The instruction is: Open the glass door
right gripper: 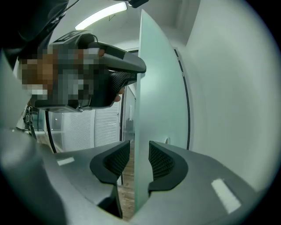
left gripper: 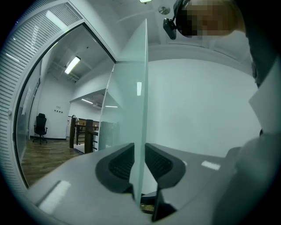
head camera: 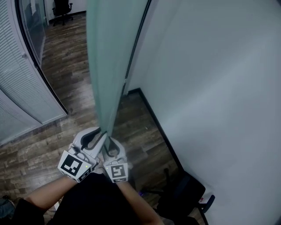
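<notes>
2 hand-held grippers meet the near upright edge of the glass door (head camera: 109, 52), which stands edge-on to the person.

Nearest, 2 forearms (head camera: 48, 195) reach forward side by side over the wooden floor (head camera: 66, 88). The right gripper (right gripper: 135, 160) straddles the pale frosted pane: its right pad lies against the glass and its left pad stands just clear, so its jaws are spread around the edge, not clamped. Just beyond and higher on the same edge, the left gripper (left gripper: 139, 160) pinches the pane with both pads on the glass. The door runs away from the person, close beside the white wall (head camera: 210, 88) on the right. Left of it curves a slatted partition (head camera: 17, 92). At the floor's far edge stands a black office chair (head camera: 61, 11).
</notes>
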`<state>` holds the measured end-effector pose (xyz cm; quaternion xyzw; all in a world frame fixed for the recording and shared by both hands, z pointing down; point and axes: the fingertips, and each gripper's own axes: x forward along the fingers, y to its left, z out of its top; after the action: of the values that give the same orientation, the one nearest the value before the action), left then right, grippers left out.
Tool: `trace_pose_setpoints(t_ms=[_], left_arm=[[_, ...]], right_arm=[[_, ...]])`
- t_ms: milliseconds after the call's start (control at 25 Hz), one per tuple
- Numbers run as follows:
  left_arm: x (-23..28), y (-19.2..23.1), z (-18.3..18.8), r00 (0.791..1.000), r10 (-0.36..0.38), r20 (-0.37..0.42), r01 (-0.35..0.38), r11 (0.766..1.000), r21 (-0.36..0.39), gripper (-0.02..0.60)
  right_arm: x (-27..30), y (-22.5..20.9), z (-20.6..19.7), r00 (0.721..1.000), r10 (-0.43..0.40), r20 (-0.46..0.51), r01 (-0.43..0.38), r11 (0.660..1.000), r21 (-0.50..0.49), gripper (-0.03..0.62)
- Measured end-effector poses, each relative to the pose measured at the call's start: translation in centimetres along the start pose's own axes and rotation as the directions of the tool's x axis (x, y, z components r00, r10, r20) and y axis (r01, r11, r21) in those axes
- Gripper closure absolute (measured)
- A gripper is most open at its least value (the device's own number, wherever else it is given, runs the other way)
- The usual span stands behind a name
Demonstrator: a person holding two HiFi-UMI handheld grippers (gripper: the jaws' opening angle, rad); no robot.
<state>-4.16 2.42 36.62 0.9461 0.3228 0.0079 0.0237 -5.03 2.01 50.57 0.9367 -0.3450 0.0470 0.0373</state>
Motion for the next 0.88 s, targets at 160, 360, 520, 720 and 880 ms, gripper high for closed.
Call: trace_pose_setpoints(t_ms=[160,360,520,720,880], left_arm=[[0.9,-1.8,0.1,0.999,-0.050,0.000,0.050,0.998,0.027,0.508],[1.7,-3.5,0.1,0.995,-0.101,0.012,0.101,0.995,0.011,0.503],[2.4,-4.3,-0.1,0.991,-0.136,-0.004,0.136,0.991,0.014,0.500],[2.6,-5.5,0.8,0.978,-0.204,0.049,0.203,0.979,0.019,0.506],[2.5,-6.1,0.3,0.974,-0.225,0.032,0.225,0.974,0.013,0.537]], right_arm=[[-1.1,-1.3,-0.4,0.998,-0.067,-0.011,0.067,0.998,-0.005,0.495],[-2.3,-2.5,-0.2,0.990,-0.144,0.003,0.144,0.989,-0.009,0.522],[-2.9,-3.5,-0.5,0.981,-0.193,-0.020,0.193,0.981,0.010,0.525],[-3.5,-4.4,-0.9,0.970,-0.240,-0.031,0.241,0.969,0.048,0.533],[-4.3,-5.1,-1.2,0.965,-0.257,-0.041,0.260,0.964,0.062,0.537]])
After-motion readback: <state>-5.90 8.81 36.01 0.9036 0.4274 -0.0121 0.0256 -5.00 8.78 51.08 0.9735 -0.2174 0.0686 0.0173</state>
